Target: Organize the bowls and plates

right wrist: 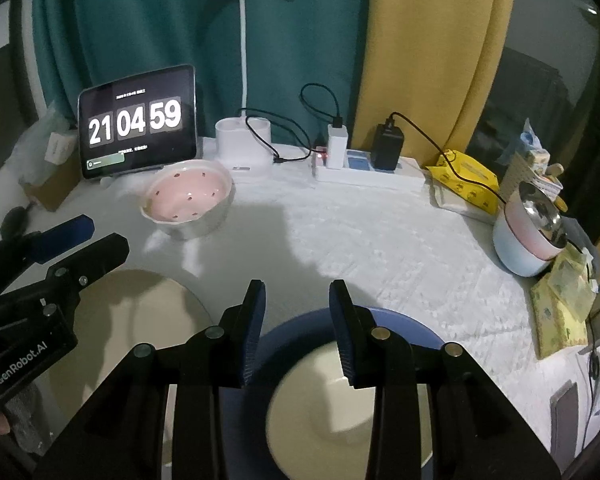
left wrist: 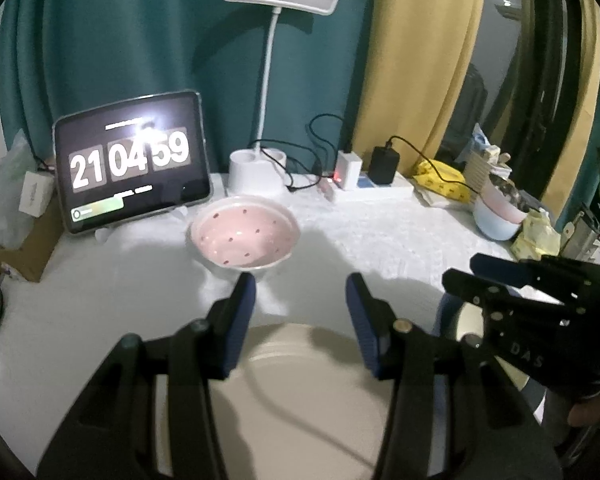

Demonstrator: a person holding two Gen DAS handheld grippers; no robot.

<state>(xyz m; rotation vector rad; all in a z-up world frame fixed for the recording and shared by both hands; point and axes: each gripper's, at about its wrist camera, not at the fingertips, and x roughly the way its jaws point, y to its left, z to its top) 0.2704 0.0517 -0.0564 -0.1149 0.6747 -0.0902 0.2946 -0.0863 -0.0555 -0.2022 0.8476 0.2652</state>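
We see a white surface [right wrist: 380,248] covered with a textured cloth, backed by a teal curtain [right wrist: 140,20] and a yellow curtain [right wrist: 432,40]. Our landmark is the tablet [right wrist: 138,122] showing a clock, propped at the back. Just right of the tablet stands a white desk lamp [right wrist: 242,60], and further right a power strip [right wrist: 364,170] with chargers plugged in. In front of the tablet, slightly to its right, sits a pink bowl [right wrist: 188,200] with small dark dots and a wavy pale rim. Far to the tablet's right, at the surface edge, are stacked bowls [right wrist: 528,236], the top one metal. Well in front of the tablet lies a cream plate [left wrist: 312,392], plain and round, under our left claw [left wrist: 300,296], whose jaws stand apart with nothing between them. Right of that plate sits a blue-rimmed plate [right wrist: 296,332] with a cream centre, under our right claw [right wrist: 296,300], also parted and gripping nothing.
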